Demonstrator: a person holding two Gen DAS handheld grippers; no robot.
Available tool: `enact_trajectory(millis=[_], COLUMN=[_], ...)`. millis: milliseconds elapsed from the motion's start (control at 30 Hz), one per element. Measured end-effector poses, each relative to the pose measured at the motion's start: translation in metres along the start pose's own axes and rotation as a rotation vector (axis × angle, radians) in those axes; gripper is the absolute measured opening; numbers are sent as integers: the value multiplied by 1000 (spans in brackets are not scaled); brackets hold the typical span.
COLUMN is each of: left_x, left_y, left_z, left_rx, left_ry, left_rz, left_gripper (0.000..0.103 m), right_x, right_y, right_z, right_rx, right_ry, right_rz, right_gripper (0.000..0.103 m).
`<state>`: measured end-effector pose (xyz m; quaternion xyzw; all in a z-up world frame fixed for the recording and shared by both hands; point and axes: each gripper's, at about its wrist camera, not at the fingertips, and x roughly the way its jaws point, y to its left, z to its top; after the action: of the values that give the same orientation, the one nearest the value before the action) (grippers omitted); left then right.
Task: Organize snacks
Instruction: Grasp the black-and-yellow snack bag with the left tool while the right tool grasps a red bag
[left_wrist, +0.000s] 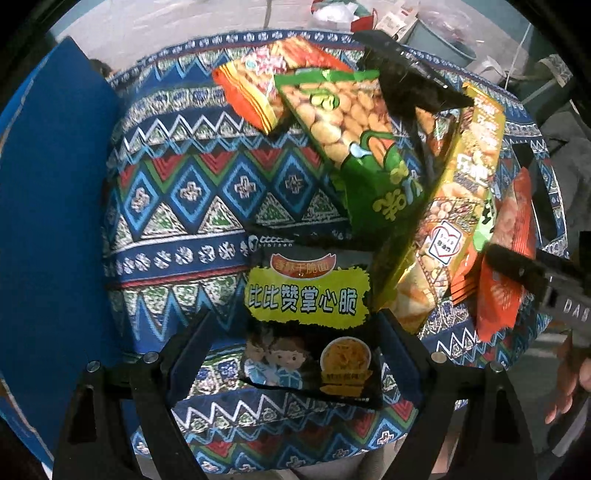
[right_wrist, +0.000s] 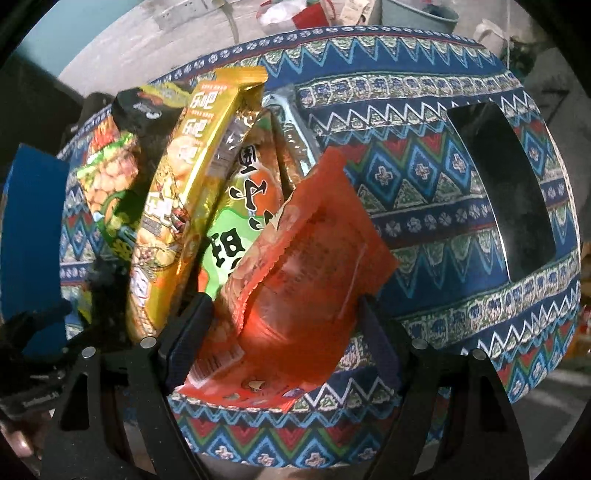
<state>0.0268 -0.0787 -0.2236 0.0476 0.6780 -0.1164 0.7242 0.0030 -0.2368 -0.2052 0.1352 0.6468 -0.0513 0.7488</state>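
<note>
A patterned fabric basket (left_wrist: 184, 192) holds several snack packets. My left gripper (left_wrist: 295, 332) is open around a black packet with a yellow label (left_wrist: 306, 295) at the basket's near wall. A green packet (left_wrist: 351, 133), an orange packet (left_wrist: 255, 85) and a gold packet (left_wrist: 469, 166) stand behind it. My right gripper (right_wrist: 280, 317) is open around an orange-red packet (right_wrist: 306, 266); the jaws flank it and it leans on the gold packet (right_wrist: 188, 177) and a green-orange packet (right_wrist: 243, 218). The right gripper also shows in the left wrist view (left_wrist: 532, 273).
The basket has a cut-out handle hole (right_wrist: 506, 199) in its right wall. A blue panel (left_wrist: 48, 192) stands left of the basket. Bags and a grey bin (right_wrist: 421, 14) sit on the floor beyond.
</note>
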Motion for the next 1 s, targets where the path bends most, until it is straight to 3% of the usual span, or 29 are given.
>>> enact_trajectory(millis=[133, 200, 233, 267, 400, 500, 600, 700, 767, 867, 933, 1000], left_x=[10, 11, 11, 10, 8, 5, 5, 4, 5, 8, 13, 10], left_y=[-2, -5, -5, -6, -21, -28, -32, -34, -34, -32, -29, -26], left_z=[-1, -2, -2, -2, 0, 1, 2, 4, 4, 6, 5, 4], left_rx=[13, 30, 36, 41, 72, 87, 93, 80, 77, 55, 47, 42], left_ry=[27, 20, 16, 10, 0, -8, -16, -13, -8, -1, 4, -1], left_rz=[-11, -22, -32, -42, -60, -49, -15, -18, -20, -40, -59, -95], left_gripper=[88, 87, 86, 76, 61, 60, 61, 67, 73, 77, 75, 61], right_x=[9, 11, 10, 9, 3, 1, -3, 0, 5, 20, 24, 22], right_y=[9, 10, 9, 7, 3, 4, -3, -17, -24, -40, -46, -50], right_z=[-4, -6, -7, -7, -10, -11, -10, -9, -8, -10, -8, -6], right_rx=[-82, -112, -122, -132, -177, -248, -278, -216, -180, -78, -44, -40], right_ry=[34, 43, 46, 46, 39, 15, -9, 4, 18, 65, 66, 58], right_rz=[-46, -64, -66, -60, -62, -124, -181, -153, -153, -121, -95, -76], right_gripper=[77, 68, 59, 53, 41, 36, 37, 46, 60, 67, 67, 55])
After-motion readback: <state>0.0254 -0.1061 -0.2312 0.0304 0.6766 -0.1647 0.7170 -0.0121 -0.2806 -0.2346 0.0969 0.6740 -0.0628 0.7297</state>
